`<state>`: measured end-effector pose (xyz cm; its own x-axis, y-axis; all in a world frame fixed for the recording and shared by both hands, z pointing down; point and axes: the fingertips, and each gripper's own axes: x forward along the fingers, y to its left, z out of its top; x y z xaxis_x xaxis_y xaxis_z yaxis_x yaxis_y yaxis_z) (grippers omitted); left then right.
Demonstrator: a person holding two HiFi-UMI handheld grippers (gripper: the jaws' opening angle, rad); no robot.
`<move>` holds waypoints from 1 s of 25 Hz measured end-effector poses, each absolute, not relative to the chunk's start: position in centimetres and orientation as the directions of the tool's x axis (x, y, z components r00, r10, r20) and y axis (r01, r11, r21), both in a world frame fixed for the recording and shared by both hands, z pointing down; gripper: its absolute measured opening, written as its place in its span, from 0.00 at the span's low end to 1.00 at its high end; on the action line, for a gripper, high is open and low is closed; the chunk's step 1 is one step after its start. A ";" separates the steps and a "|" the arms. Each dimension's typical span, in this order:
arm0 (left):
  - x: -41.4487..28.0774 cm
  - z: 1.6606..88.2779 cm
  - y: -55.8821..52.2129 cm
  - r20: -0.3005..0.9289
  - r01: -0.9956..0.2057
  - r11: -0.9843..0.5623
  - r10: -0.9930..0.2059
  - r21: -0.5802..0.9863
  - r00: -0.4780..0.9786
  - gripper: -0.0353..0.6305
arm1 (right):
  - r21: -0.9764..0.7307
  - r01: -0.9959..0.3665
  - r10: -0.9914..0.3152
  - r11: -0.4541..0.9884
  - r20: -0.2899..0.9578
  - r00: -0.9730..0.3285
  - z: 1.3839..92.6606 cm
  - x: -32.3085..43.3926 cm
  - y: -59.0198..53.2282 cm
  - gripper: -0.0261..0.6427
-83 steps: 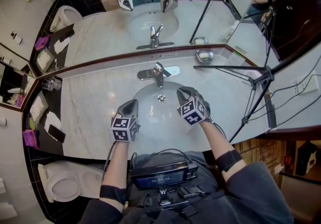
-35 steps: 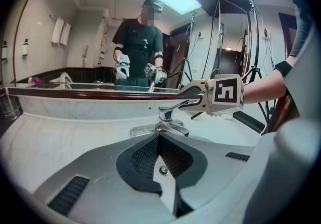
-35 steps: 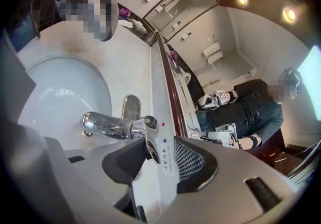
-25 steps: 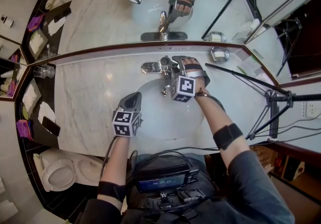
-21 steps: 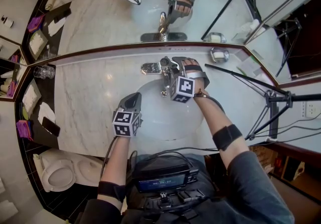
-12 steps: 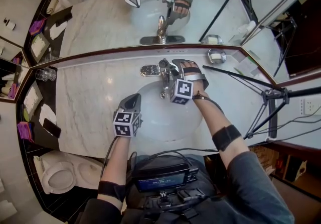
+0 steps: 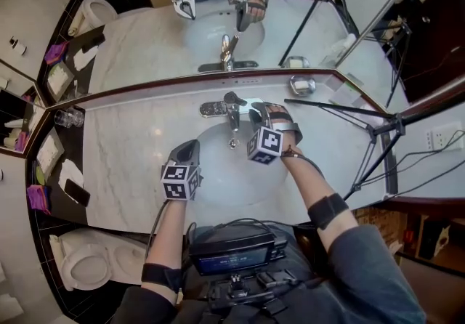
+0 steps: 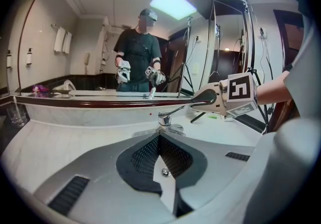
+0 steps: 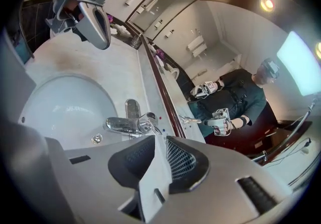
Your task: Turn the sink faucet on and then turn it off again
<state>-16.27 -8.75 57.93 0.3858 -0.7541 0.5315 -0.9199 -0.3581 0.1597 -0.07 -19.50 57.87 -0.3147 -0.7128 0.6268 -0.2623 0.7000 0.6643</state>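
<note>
While stretched forward over the white sink [image 7: 218, 179], right forearm [image 7: 309, 179] angled down, right gripper [image 7: 256, 112] just beside the faucet [image 7: 231, 109] at the back rim, jaws just narrowed, slightly apart, grasping nothing. Left gripper [image 7: 190, 150] over the near rim, clenched, empty.

In the left gripper view, the grey plastic left gripper [image 8: 159, 140], jaws pressed together, is covering the near edge of the base plate of the chrome single-lever sink faucet [image 8: 168, 116] at 12 o'clock. No view is showing whether water is leaving the spout. In the head view, the items on the black side shelf [image 7: 52, 208] at 9 o'clock, a purple packet [image 7: 36, 197] among them, are appearing too small to name, as are the contents of the round metal dish [image 7: 301, 85] at 1 o'clock.
</note>
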 end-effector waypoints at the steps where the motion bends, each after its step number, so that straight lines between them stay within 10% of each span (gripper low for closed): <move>1: -16.2 57.7 -8.7 0.527 -0.920 -0.358 -0.757 0.160 0.386 0.06 | 0.658 -0.286 -0.717 0.697 0.622 -0.315 57.4 0.2 -19.2 0.16; 10: -16.2 55.9 -7.8 0.495 -0.923 -0.352 -0.781 0.153 0.380 0.06 | 0.504 -0.522 -0.710 0.689 0.614 -0.345 56.3 2.0 -15.3 0.07; 17: -16.3 55.0 -7.2 0.476 -0.929 -0.339 -0.799 0.150 0.369 0.06 | -0.013 -0.841 -0.680 0.541 0.581 -0.447 56.4 4.8 -12.8 0.07; 25: -16.1 54.3 -6.7 0.455 -0.925 -0.340 -0.806 0.169 0.379 0.06 | -0.239 -0.878 -0.712 0.415 0.515 -0.477 56.4 7.3 -10.4 0.07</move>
